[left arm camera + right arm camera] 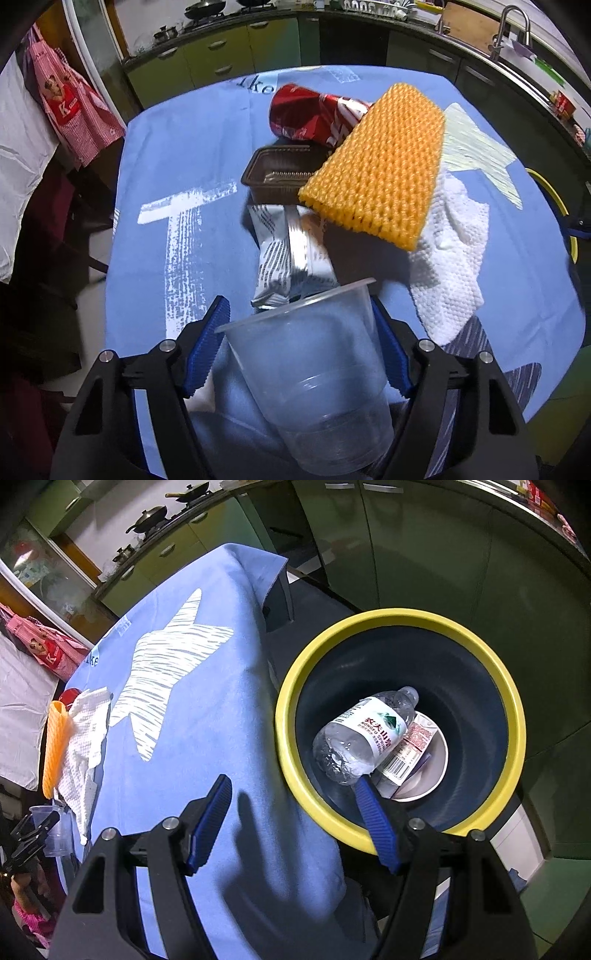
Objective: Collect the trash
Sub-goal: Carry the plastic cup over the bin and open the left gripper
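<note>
L gripper [299, 354] straddles clear cup [314, 380], which tilts w/ rim away; pads look touching, grip unsure. R gripper [295, 823] open, empty, by bin [517, 716]. Bin lies to cup's right; L hand nearer.

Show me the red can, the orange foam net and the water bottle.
red can [306, 114], left wrist view, crumpled side.
orange foam net [384, 162], left wrist view, middle of mesh.
water bottle [365, 734], right wrist view, label, inside the bin.
</note>
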`<state>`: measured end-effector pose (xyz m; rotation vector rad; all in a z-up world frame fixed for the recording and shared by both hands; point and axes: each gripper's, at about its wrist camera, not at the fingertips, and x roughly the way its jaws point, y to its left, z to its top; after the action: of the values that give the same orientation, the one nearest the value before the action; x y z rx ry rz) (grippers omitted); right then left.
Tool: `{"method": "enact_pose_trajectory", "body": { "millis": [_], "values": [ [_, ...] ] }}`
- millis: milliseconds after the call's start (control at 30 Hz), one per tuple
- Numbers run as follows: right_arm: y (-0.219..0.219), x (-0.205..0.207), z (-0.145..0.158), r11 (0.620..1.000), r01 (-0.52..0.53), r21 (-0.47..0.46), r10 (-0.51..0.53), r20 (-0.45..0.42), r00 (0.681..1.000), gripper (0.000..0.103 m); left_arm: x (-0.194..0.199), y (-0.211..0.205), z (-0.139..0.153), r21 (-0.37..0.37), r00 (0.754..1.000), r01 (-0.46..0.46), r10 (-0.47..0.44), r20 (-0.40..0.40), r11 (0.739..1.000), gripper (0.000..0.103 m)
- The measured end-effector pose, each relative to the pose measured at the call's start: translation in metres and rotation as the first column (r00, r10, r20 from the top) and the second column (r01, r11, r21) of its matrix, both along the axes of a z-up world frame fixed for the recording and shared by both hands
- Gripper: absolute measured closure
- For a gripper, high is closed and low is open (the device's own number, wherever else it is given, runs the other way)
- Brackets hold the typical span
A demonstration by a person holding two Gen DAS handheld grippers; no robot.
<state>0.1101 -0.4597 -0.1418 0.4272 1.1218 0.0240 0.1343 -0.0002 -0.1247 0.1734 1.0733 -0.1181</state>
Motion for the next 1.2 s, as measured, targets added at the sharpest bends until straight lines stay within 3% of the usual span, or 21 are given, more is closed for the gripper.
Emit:
{"method": "enact_pose_trajectory", "body": {
  "millis": [367,567,700,767,900,1000,1100,1200],
  "values": [
    [-0.002,-0.003,0.003,1.000,0.008,0.001,-0.008,0.009,1.000,0.036,-0.029,-0.025,0.053,-0.037,0.990,0.103,-0.099,0.100,0.994,0.029],
    [-0.015,-0.016,0.013,0.999,0.038,0.000,-0.038,0.045,0.998,0.036,-0.030,-0.079,0.078,-0.073,0.954,0.282,-0.272,0.129,0.957,0.029],
    [-0.025,-0.030,0.019,0.998,0.060,-0.014,-0.059,0.059,0.997,0.036,-0.021,-0.130,0.085,-0.080,0.906,0.416,-0.405,0.126,0.906,0.029],
    [-0.032,-0.038,0.023,0.997,0.074,-0.027,-0.072,0.068,0.995,0.036,-0.014,-0.162,0.088,-0.096,0.869,0.492,-0.481,0.118,0.865,0.029],
    [-0.052,-0.058,0.033,0.991,0.123,-0.053,-0.118,0.096,0.988,0.036,-0.008,-0.231,0.095,-0.097,0.787,0.615,-0.604,0.125,0.782,0.028],
    [-0.070,-0.073,0.036,0.984,0.172,-0.041,-0.166,0.116,0.979,0.036,-0.003,-0.296,0.097,-0.113,0.706,0.708,-0.697,0.125,0.697,0.028],
    [-0.086,-0.085,0.037,0.977,0.212,-0.031,-0.206,0.126,0.970,0.036,0.003,-0.359,0.087,-0.111,0.641,0.767,-0.761,0.103,0.632,0.028],
    [-0.099,-0.096,0.035,0.969,0.246,-0.025,-0.241,0.124,0.963,0.036,0.012,-0.410,0.069,-0.082,0.611,0.791,-0.787,0.082,0.606,0.028]
  ]
}}
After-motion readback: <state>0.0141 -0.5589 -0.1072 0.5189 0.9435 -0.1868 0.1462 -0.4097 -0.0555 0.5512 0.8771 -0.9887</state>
